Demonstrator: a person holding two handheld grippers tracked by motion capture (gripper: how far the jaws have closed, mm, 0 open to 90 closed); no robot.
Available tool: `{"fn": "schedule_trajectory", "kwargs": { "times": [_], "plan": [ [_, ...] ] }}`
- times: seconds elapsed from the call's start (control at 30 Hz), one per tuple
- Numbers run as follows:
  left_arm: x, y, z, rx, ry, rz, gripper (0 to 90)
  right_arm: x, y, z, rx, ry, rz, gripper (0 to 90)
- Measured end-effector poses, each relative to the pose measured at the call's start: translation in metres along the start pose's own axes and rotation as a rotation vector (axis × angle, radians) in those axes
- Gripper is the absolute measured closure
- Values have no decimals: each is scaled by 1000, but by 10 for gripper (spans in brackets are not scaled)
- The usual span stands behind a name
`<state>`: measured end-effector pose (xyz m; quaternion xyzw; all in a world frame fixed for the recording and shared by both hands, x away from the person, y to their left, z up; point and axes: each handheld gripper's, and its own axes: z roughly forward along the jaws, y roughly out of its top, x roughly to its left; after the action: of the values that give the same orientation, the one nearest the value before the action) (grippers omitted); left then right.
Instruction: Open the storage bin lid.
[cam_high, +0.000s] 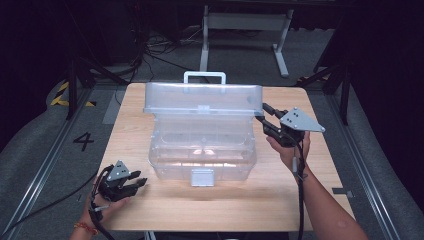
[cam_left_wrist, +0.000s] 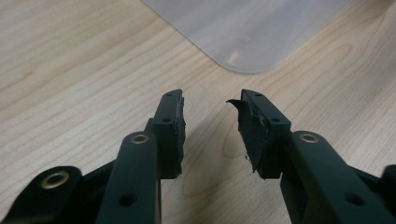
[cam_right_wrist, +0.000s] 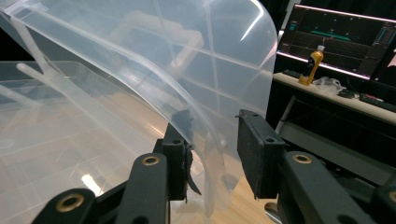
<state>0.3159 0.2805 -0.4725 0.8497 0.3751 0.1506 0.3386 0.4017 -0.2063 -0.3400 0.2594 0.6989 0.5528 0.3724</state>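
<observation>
A clear plastic storage box (cam_high: 202, 150) sits at the middle of a wooden table (cam_high: 150, 210), its hinged lid (cam_high: 202, 98) raised and standing along the far side, a white handle (cam_high: 204, 76) showing above it. The lid's long axis runs left to right across the table. The right gripper (cam_high: 263, 119) is at the lid's right end, and in the right gripper view its jaws stand apart on either side of the lid's curved corner rim (cam_right_wrist: 212, 140), one pad inside the curve and the other outside; they bracket the plastic without yet pressing it.

The left gripper (cam_high: 140, 184) rests low on the table near the front left corner, well apart from the lid. Seen from its own camera, its jaws are spread with nothing between them and point toward the box's rounded front corner (cam_left_wrist: 247, 51), which lies just ahead.

The right hand is plainly the nearer one to the lid, so any move of the lid would seem to fall to it. The lid's rim lies directly between those pads, and closing on it looks like the next call. Bare table lies to the right of the box and in front of it, leaving room for the arm to swing; a grey latch (cam_high: 202, 177) hangs at the box's front wall.
</observation>
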Motion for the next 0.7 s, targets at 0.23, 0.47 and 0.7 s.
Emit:
{"fn": "schedule_trajectory", "kwargs": {
  "times": [0.23, 0.47, 0.7],
  "plan": [
    [1, -1, 5, -6, 2, -20, 525, -5, 8, 12, -17, -59, 10, 691],
    [7, -3, 8, -25, 18, -22, 388, -4, 12, 20, -22, -124, 29, 733],
    [7, -2, 9, -22, 32, -39, 344, -9, 15, 26, -14, -138, 37, 755]
  ]
}}
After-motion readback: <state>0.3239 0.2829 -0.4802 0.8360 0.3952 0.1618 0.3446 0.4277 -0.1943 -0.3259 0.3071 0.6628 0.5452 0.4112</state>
